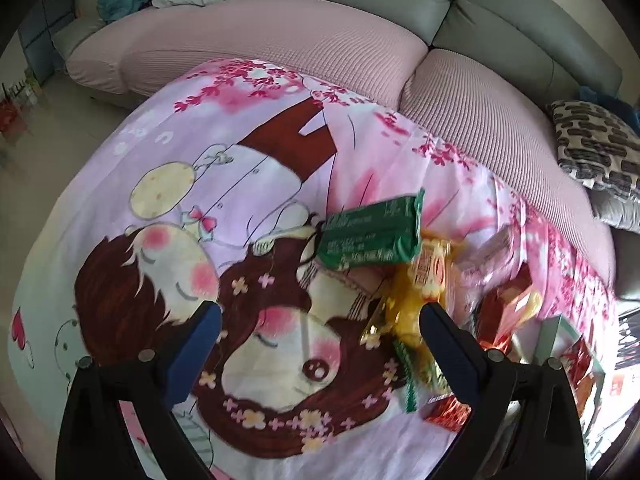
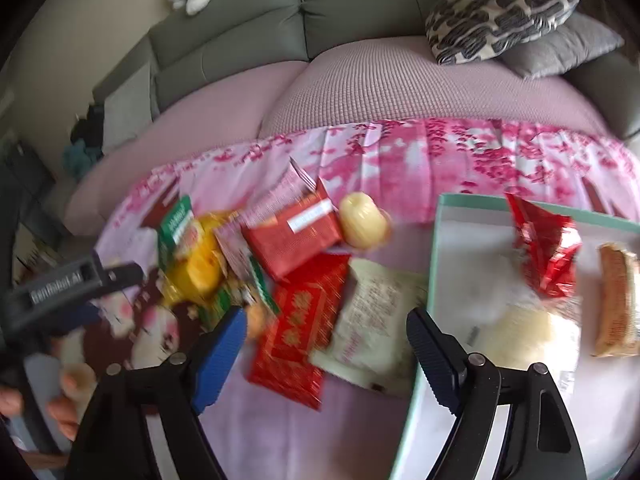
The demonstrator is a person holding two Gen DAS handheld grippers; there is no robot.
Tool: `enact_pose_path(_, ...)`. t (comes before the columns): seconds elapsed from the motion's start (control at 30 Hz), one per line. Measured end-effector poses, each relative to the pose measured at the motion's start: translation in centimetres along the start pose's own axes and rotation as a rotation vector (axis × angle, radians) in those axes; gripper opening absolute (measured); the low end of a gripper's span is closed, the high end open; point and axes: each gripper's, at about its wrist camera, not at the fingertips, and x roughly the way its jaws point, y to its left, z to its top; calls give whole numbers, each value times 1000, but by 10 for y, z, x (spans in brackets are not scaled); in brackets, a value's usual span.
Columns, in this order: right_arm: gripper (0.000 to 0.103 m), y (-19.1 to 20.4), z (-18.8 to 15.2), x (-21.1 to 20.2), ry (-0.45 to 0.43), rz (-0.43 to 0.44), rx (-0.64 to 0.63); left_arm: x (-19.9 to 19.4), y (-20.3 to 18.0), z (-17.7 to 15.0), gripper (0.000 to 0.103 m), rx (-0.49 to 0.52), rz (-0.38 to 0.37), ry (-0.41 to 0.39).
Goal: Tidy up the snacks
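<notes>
- right gripper (image 2: 326, 350): jaws spread wide, nothing between them, hovering low over the near edge of the snack pile, beside the tray's left wall
- left gripper (image 1: 320, 330): jaws also wide apart and empty, poised over the printed cloth (image 1: 168, 208) with the pile just off its right finger
- directly under the right gripper: a flat red packet (image 2: 302, 330) and, touching its right side, a pale cream pouch (image 2: 370, 320); either looks the likely next pick
- behind those: a red boxy packet (image 2: 292, 238), a pale yellow jelly cup (image 2: 364, 220), a yellow packet (image 2: 200, 264) and a green packet (image 1: 370, 236), all heaped and overlapping
- tray (image 2: 434, 248): mint-rimmed, to the right of the pile, already holding a crumpled red bag (image 2: 544, 244), a wrapped brown cake (image 2: 616, 304) and a pale item near its front
- handling note: flat packets lie flush on soft cloth, so i would come at an edge, pinch one packet only, lift clear of the tray wall before moving right
- caution: both views are motion-blurred; overlaps in the heap cannot be read exactly
</notes>
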Motion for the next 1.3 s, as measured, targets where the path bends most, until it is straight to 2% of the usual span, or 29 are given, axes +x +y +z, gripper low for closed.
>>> enact_pose_path(0.1,79,-2,17,8,7,65,77,7,-2,19,99,14,-36,9)
enact_pose_path(0.17,78,-2,28,14,12,73,109,14,0,31,99,4,-61,29)
enact_pose_path(0.3,77,-3,46,32,41,108,172,31,4,52,99,-41,-158,69)
enact_pose_path(0.43,77,-4,57,47,72,103,214,53,4,61,99,-25,-147,102)
enact_pose_path(0.67,77,-7,60,73,124,116,255,78,-2,61,99,-32,-226,155)
enact_pose_path(0.8,75,-11,58,84,142,130,284,84,-9,60,98,-24,-209,161)
enact_pose_path(0.83,69,-12,57,84,144,126,288,83,-8,60,93,-34,-207,155)
enact_pose_path(0.87,66,-13,56,84,143,118,292,82,-7,60,82,-44,-211,145)
enact_pose_path(0.9,65,-14,55,84,141,117,295,80,-5,60,75,-56,-230,139)
enact_pose_path(0.93,62,-15,55,84,138,122,300,78,-5,60,73,-62,-232,137)
enact_pose_path(1.3,46,-21,52,67,101,135,313,58,8,49,70,-129,-234,97)
